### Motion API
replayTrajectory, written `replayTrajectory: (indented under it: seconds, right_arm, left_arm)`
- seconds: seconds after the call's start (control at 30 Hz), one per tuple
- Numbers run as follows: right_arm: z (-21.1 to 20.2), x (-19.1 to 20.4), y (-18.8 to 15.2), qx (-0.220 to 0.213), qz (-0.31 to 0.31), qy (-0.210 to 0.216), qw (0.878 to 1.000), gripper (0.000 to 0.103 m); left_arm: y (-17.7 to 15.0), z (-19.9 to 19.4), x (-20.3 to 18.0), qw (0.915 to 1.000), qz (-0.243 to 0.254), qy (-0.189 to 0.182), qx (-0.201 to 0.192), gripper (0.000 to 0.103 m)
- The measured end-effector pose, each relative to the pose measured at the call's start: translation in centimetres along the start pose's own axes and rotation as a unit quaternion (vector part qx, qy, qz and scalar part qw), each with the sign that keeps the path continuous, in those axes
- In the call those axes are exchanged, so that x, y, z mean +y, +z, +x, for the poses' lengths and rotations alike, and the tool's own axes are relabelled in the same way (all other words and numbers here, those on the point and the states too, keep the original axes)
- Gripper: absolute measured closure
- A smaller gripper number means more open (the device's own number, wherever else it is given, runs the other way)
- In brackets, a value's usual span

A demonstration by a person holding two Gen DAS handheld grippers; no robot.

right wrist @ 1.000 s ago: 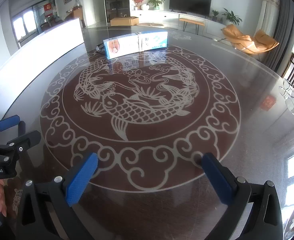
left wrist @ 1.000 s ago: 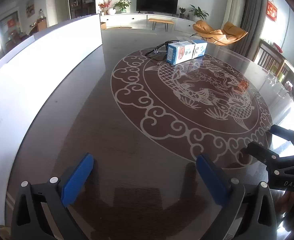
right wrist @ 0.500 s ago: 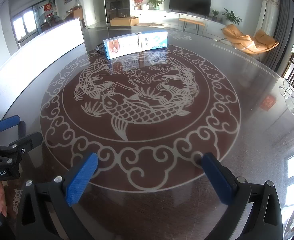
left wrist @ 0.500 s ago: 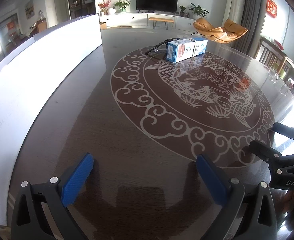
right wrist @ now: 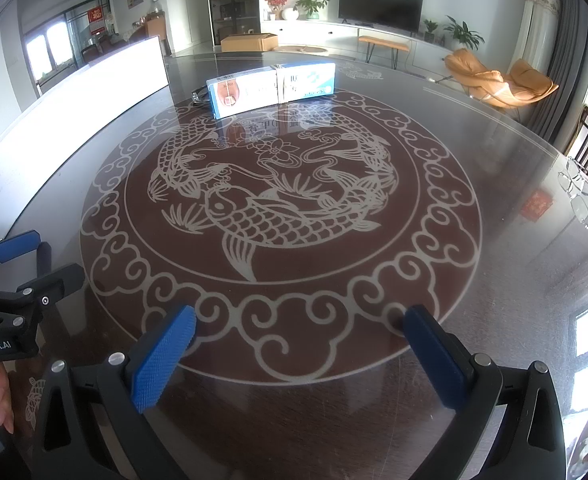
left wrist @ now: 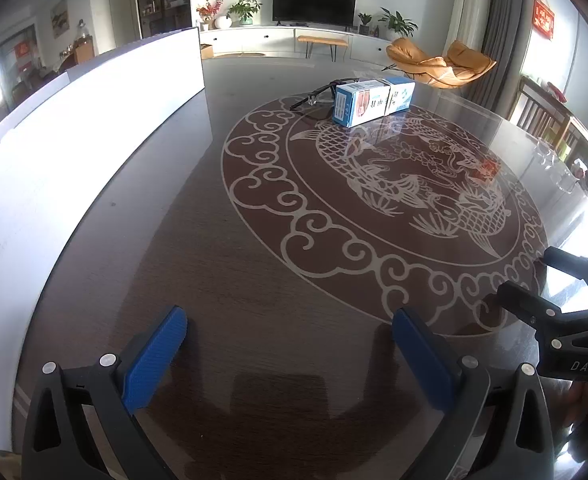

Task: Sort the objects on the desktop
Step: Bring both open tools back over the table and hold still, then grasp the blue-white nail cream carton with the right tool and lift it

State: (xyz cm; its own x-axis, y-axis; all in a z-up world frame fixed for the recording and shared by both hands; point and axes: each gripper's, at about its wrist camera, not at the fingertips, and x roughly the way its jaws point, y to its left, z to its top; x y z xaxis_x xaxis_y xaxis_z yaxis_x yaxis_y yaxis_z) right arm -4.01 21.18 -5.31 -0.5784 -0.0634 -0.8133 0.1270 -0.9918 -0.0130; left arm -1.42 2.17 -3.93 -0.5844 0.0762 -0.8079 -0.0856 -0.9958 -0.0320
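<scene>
Two blue-and-white cartons (left wrist: 372,101) stand end to end at the far side of the round glass table (left wrist: 253,264); they also show in the right wrist view (right wrist: 271,89). A pair of dark-framed glasses (left wrist: 318,94) lies just behind them, partly hidden in the right wrist view (right wrist: 198,94). My left gripper (left wrist: 289,344) is open and empty, low over the near table edge. My right gripper (right wrist: 300,340) is open and empty, near the table's front. Each gripper shows at the edge of the other's view.
A long white panel (left wrist: 73,128) stands along the table's left side. Clear drinking glasses (right wrist: 584,204) and a small red paper (right wrist: 537,205) sit at the right rim. Wooden chairs (left wrist: 542,116) stand beyond the right edge.
The left wrist view has drawn back slightly from the cartons. The right gripper has stayed still. Both stay open.
</scene>
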Motion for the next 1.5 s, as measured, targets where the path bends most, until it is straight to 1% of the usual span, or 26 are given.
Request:
replayTrajectory:
  seconds: [0.57,0.67,0.83,1.23,1.33,1.4,1.5]
  right_arm:
    - [-0.1,0.0,0.0,0.000,0.000,0.000,1.000,0.000]
    - [-0.1,0.0,0.0,0.000,0.000,0.000,1.000,0.000]
    - [-0.1,0.0,0.0,0.000,0.000,0.000,1.000,0.000]
    - [-0.1,-0.1,0.1,-0.001,0.000,0.004,1.000,0.000]
    - [1.0,-0.6,1.9,-0.005,0.002,0.036,0.999,0.000]
    - [2.1,-1.4,4.9,-0.005,0.032,0.054,0.998,0.000]
    - [4.0,-2.5,10.4,-0.021,0.085,0.086,0.992,0.000]
  left_arm:
    - [0.0,0.0,0.0,1.0000,-0.001,-0.002,-0.001,0.000]
    - [0.1,-0.1,0.3,0.9999,-0.011,-0.006,-0.005,0.000]
    - [0.1,-0.3,1.2,0.9989,-0.046,0.006,-0.011,0.000]
    - [0.0,0.0,1.1,0.9988,-0.046,0.006,-0.011,0.000]
    - [0.0,0.0,1.0,0.9989,-0.045,0.008,-0.010,0.000]
    - [0.0,0.1,1.0,0.9990,-0.044,0.009,-0.009,0.000]
    - [0.0,0.2,1.0,0.9989,-0.045,0.006,-0.010,0.000]
